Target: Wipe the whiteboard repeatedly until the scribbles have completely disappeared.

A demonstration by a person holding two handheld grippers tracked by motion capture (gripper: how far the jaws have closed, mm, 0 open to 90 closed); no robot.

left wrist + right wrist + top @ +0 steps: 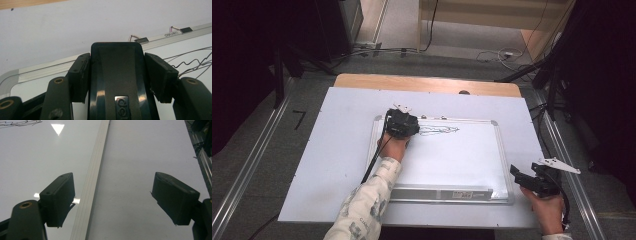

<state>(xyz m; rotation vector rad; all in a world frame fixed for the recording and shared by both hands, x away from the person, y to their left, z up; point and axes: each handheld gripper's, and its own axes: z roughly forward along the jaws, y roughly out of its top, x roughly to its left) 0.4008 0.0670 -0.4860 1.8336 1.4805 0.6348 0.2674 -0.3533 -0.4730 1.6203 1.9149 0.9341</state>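
A white-framed whiteboard (452,160) lies flat on the table, with a thin black scribble (439,131) near its top edge. At the board's top left corner, just left of the scribble, my left gripper (402,123) is shut on a black eraser. The left gripper view has the eraser (116,65) pinched between both pads (161,75), with the scribble (195,62) to its right. My right gripper (518,172) is held off the board's right edge, jaws wide apart. In its own view the right gripper (113,197) straddles the board's frame (93,182) with nothing between the pads.
The board rests on a white sheet (342,135) covering a wooden table. A grey pen tray (442,192) runs along the board's near edge. Two metal hanger clips (140,39) sit on its top frame. Cables and dark stands ring the table.
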